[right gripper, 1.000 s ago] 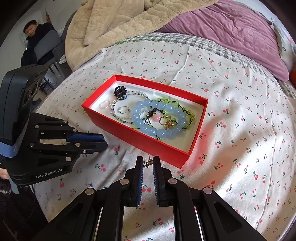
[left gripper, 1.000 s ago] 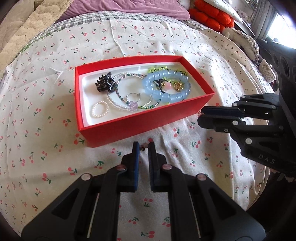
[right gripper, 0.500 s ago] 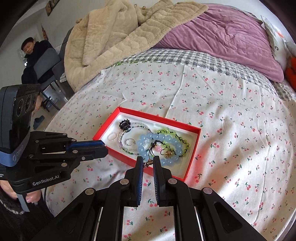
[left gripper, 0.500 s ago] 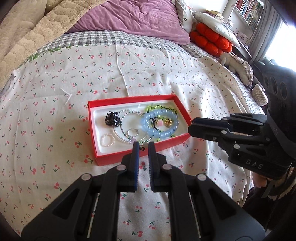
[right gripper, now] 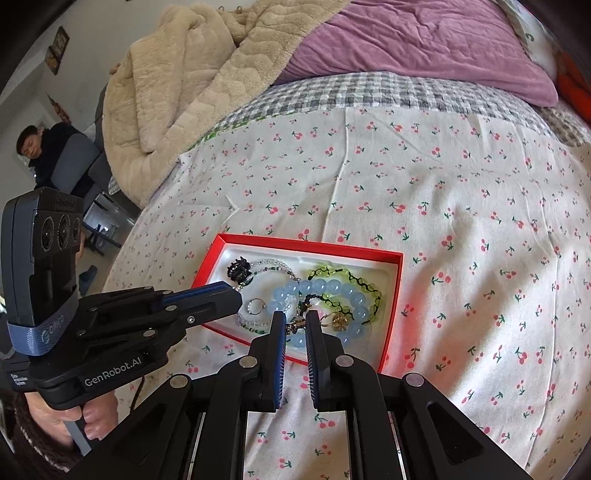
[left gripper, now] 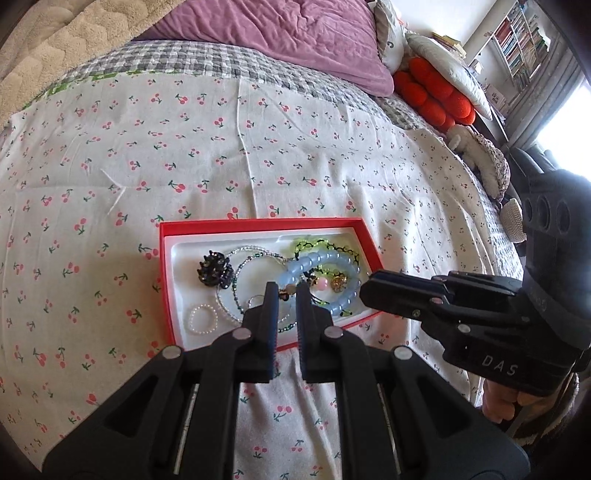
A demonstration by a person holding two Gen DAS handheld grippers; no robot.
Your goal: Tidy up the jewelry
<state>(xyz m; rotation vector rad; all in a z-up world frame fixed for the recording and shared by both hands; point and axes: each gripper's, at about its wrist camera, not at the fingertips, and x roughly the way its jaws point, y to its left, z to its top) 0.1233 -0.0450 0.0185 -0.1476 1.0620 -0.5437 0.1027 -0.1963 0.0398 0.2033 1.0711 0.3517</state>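
Left wrist view: the left claw (left gripper: pixel 283 291) hangs above the near part of a red box (left gripper: pixel 167 280) that lies on the cherry-print sheet (left gripper: pixel 258 155) of the bed. Its jaws stand close with a narrow gap, and a small gold-and-pink bit of jewelry shows right at the tips; I cannot tell whether they pinch it. In the box's white lining lie a black hair clip (left gripper: pixel 215 270), a small pearl ring (left gripper: pixel 203 319), a thin beaded necklace (left gripper: pixel 251 258), a chunky blue bead bracelet (left gripper: pixel 345 266) and a green bracelet (left gripper: pixel 306 245), the last three overlapping. The right claw (left gripper: pixel 369 291) reaches in from the right, over the box's right end, jaws pressed together. A purple quilt (left gripper: pixel 295 33) and orange cushion (left gripper: pixel 432 96) lie further up the bed.

Right wrist view: the right claw (right gripper: pixel 295 317) hovers over the near side of the red box (right gripper: pixel 391 314), jaws nearly together, a small gold charm (right gripper: pixel 295 325) at the tips; a grip is not certain. The blue bracelet (right gripper: pixel 314 288) and green bracelet (right gripper: pixel 354 280) sit just beyond. The left claw (right gripper: pixel 236 295) comes in from the left over the box's left end, beside the hair clip (right gripper: pixel 239 268), jaws together. A beige blanket (right gripper: pixel 207 74) is heaped behind, and a seated person (right gripper: pixel 37 155) is at far left.
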